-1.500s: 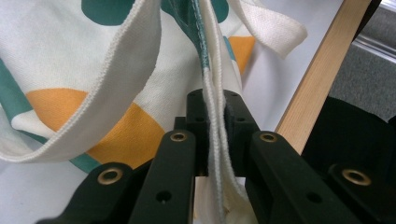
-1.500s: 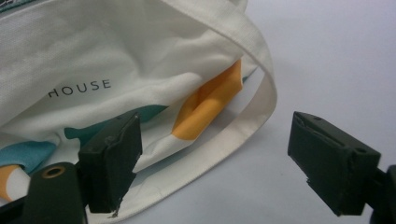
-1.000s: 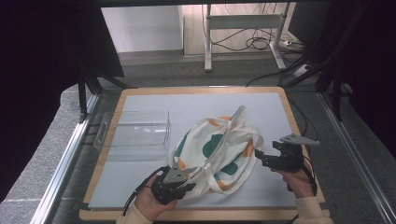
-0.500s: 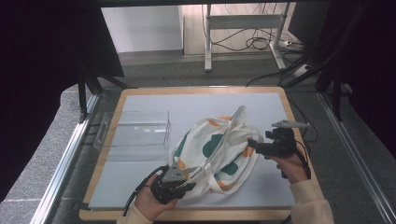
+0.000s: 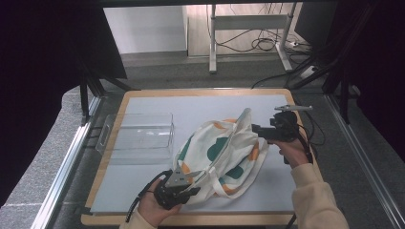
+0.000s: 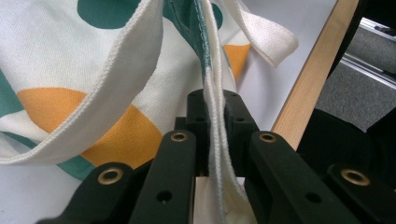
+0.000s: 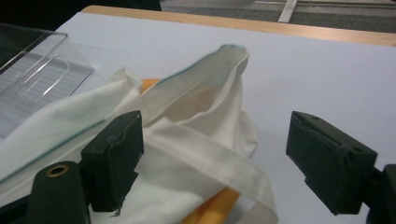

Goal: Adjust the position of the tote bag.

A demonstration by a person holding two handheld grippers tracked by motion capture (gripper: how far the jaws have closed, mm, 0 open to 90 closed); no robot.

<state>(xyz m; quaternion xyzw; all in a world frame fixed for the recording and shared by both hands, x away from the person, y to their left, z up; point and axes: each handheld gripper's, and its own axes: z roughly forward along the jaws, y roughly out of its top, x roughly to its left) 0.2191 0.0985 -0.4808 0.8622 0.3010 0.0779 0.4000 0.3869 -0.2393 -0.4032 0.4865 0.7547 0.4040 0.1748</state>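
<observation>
Left gripper (image 6: 215,135) clenched on tote bag (image 5: 222,155) hem; right gripper (image 7: 212,156) released, strap between its jaws.

Our two claws, one clamped, one spread

Our left claw (image 5: 191,179) pinches cloth between its pads; our right claw (image 5: 255,130) has its jaws wide apart, wrist level, nothing between them.

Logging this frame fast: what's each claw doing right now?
Left claw: shut on the bag's rim.
Right claw: open, holding nothing, by the bag's far end.
</observation>
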